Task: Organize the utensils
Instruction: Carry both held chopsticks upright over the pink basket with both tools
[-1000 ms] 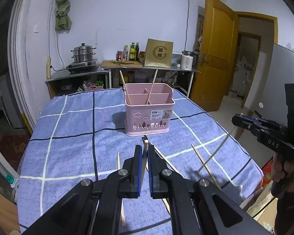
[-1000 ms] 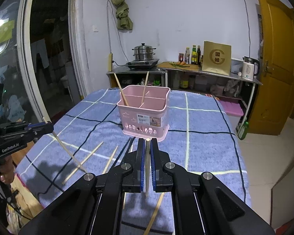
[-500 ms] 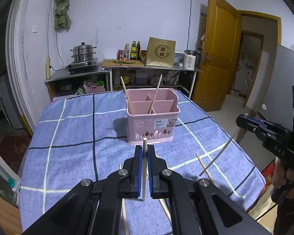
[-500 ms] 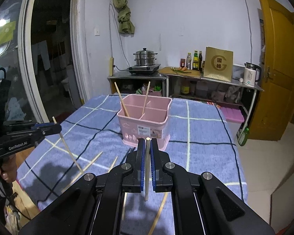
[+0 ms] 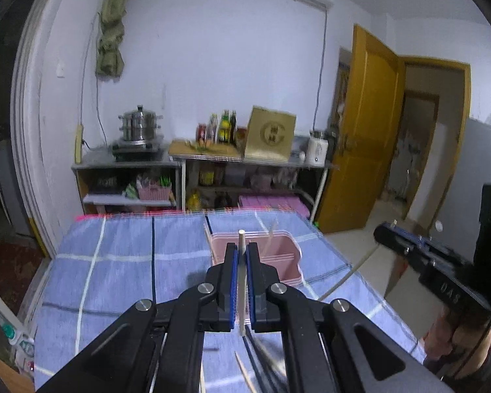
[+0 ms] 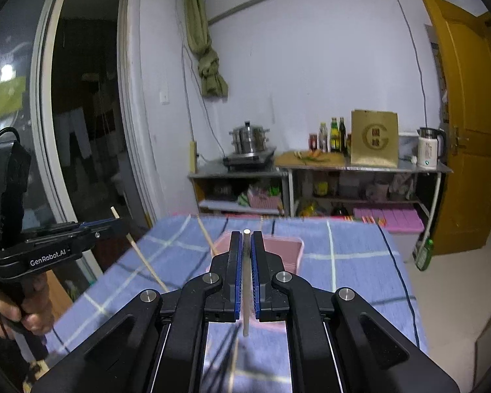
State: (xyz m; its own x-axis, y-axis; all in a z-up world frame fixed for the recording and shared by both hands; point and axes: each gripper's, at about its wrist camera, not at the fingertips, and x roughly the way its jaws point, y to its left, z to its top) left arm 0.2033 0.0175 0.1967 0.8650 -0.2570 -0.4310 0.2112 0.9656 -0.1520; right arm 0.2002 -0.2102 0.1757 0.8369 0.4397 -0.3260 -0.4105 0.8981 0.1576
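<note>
left fingers (image 5: pixel 233 275) pinching upright chopstick (image 5: pixel 242 262); right fingers (image 6: pixel 236 275) pinching another chopstick (image 6: pixel 246 281), pink caddy (image 5: pixel 288 255) beyond

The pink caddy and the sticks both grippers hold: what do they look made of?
Pink caddy: probably moulded plastic, uniform matte pink with thin walls and dividers. Chopstick in the left gripper: likely bamboo or light wood, pale, unvarnished-looking, flat-cut tip. Chopstick in the right gripper: same pale slender stick, probably the same material; motion blur hides any grain.
</note>
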